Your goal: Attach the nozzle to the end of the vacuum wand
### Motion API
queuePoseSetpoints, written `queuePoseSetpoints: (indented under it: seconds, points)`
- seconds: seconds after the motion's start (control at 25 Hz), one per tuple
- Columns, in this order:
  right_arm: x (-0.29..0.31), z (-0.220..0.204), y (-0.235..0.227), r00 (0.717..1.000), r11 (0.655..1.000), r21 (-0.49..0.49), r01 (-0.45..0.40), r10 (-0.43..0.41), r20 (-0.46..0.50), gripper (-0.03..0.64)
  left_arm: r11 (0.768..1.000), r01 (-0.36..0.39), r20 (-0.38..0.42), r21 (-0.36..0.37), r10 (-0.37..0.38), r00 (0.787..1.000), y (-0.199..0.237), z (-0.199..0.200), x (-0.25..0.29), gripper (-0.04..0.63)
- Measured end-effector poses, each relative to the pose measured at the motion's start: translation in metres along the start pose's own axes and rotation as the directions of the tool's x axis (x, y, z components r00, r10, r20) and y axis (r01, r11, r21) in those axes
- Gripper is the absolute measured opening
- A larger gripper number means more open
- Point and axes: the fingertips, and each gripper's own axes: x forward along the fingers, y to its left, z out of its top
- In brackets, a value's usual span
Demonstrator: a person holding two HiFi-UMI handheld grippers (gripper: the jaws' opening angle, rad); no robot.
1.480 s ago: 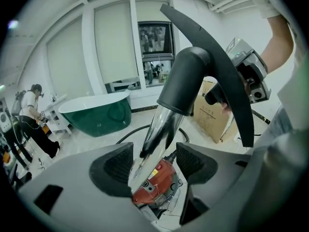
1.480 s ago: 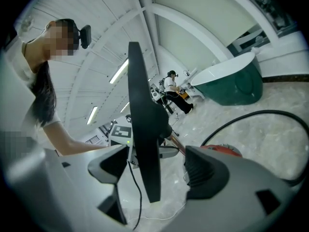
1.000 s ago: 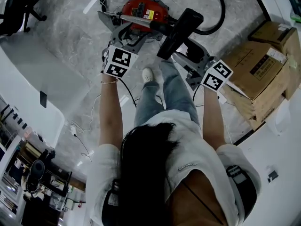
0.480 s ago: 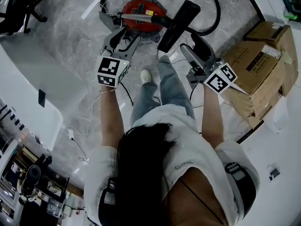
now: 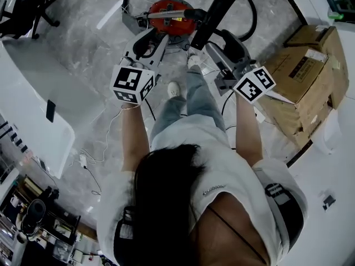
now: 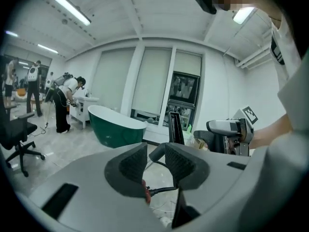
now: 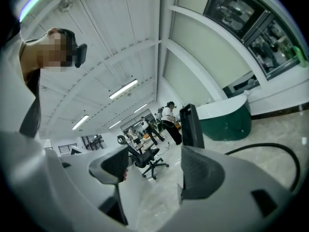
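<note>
In the head view the black nozzle (image 5: 213, 16) sits at the end of the silver wand (image 5: 166, 14), above the red vacuum canister (image 5: 173, 7) on the floor. My left gripper (image 5: 151, 37) is just below the wand. Its jaws have just been closing and stand narrowly apart with nothing pressed between them. In the left gripper view (image 6: 156, 153) a grey tube end (image 6: 155, 152) shows through the gap, beyond the tips, and the nozzle (image 6: 176, 128) stands upright behind. My right gripper (image 5: 218, 39) is open and empty below the nozzle. In the right gripper view (image 7: 154, 158) the nozzle (image 7: 190, 127) rises past the right jaw.
Stacked cardboard boxes (image 5: 310, 76) stand at the right. A black hose (image 5: 252, 21) loops behind the canister. An office chair (image 5: 28, 4) and a white desk (image 5: 39, 93) are at the left. A green bathtub (image 6: 118, 127) and several people are farther off.
Both grippers have risen and moved up the frame toward the wand and nozzle. The left gripper's jaws have narrowed. The right jaws remain wide.
</note>
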Motion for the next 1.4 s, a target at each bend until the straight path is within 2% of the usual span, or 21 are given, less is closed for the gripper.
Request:
queuePoseSetpoints:
  seconds: [0.08, 0.12, 0.16, 0.2, 0.32, 0.44, 0.52, 0.56, 0.6, 0.76, 1.04, 1.16, 1.32, 1.4]
  points:
    - [0.002, -0.003, 0.012, 1.000, 1.000, -0.024, 0.017, -0.017, -0.003, 0.347, 1.000, -0.007, -0.019, 0.013, 0.007, 1.000, -0.004, -0.002, -0.010, 0.109]
    - [0.001, -0.006, 0.016, 0.999, 0.999, -0.035, 0.041, -0.041, -0.004, 0.300, 1.000, 0.001, -0.031, 0.015, -0.001, 1.000, -0.008, -0.004, -0.016, 0.107]
    - [-0.001, -0.009, 0.020, 0.998, 0.996, -0.049, 0.068, -0.069, -0.007, 0.212, 1.000, 0.014, -0.043, 0.016, -0.014, 0.999, -0.012, -0.006, -0.021, 0.107]
    - [-0.001, -0.013, 0.024, 0.996, 0.994, -0.066, 0.087, -0.088, -0.012, 0.169, 1.000, 0.027, -0.050, 0.015, -0.026, 0.998, -0.016, -0.008, -0.026, 0.106]
    - [-0.001, -0.027, 0.041, 0.995, 0.991, -0.100, 0.089, -0.093, -0.040, 0.160, 1.000, 0.026, -0.032, 0.001, -0.026, 0.999, -0.021, -0.009, -0.042, 0.101]
    - [0.002, -0.031, 0.053, 0.993, 0.987, -0.121, 0.105, -0.110, -0.039, 0.143, 0.999, -0.007, 0.015, -0.050, 0.007, 1.000, -0.018, -0.002, -0.055, 0.079]
    - [0.004, -0.031, 0.058, 0.991, 0.984, -0.135, 0.119, -0.126, -0.038, 0.076, 0.994, -0.018, 0.048, -0.110, 0.023, 0.999, -0.020, 0.004, -0.061, 0.020]
    - [0.005, -0.031, 0.060, 0.991, 0.982, -0.140, 0.124, -0.130, -0.038, 0.051, 0.991, -0.018, 0.064, -0.134, 0.026, 0.998, -0.022, 0.007, -0.064, 0.017]
    - [0.006, -0.031, 0.062, 0.990, 0.981, -0.144, 0.128, -0.134, -0.037, 0.049, 0.990, -0.020, 0.074, -0.142, 0.031, 0.997, -0.024, 0.009, -0.065, 0.015]
    - [0.010, -0.027, 0.064, 0.981, 0.960, -0.210, 0.184, -0.194, -0.027, 0.031, 0.993, -0.060, 0.080, -0.098, 0.068, 0.995, -0.028, 0.015, -0.067, 0.005]
    - [0.010, -0.021, 0.060, 0.950, 0.897, -0.336, 0.288, -0.312, -0.017, 0.015, 0.989, -0.081, 0.105, -0.127, 0.094, 0.990, -0.036, 0.021, -0.069, 0.003]
    - [0.011, -0.016, 0.069, 0.957, 0.887, -0.375, 0.268, -0.289, 0.001, 0.015, 0.987, -0.060, 0.141, -0.148, 0.082, 0.987, -0.042, 0.026, -0.070, 0.003]
    - [0.013, -0.011, 0.081, 0.971, 0.895, -0.387, 0.222, -0.239, 0.005, 0.015, 0.992, -0.040, 0.166, -0.116, 0.059, 0.984, -0.050, 0.033, -0.069, 0.003]
    - [0.015, -0.011, 0.082, 0.969, 0.890, -0.397, 0.223, -0.246, -0.006, 0.015, 0.992, -0.036, 0.164, -0.125, 0.057, 0.985, -0.053, 0.034, -0.066, 0.003]
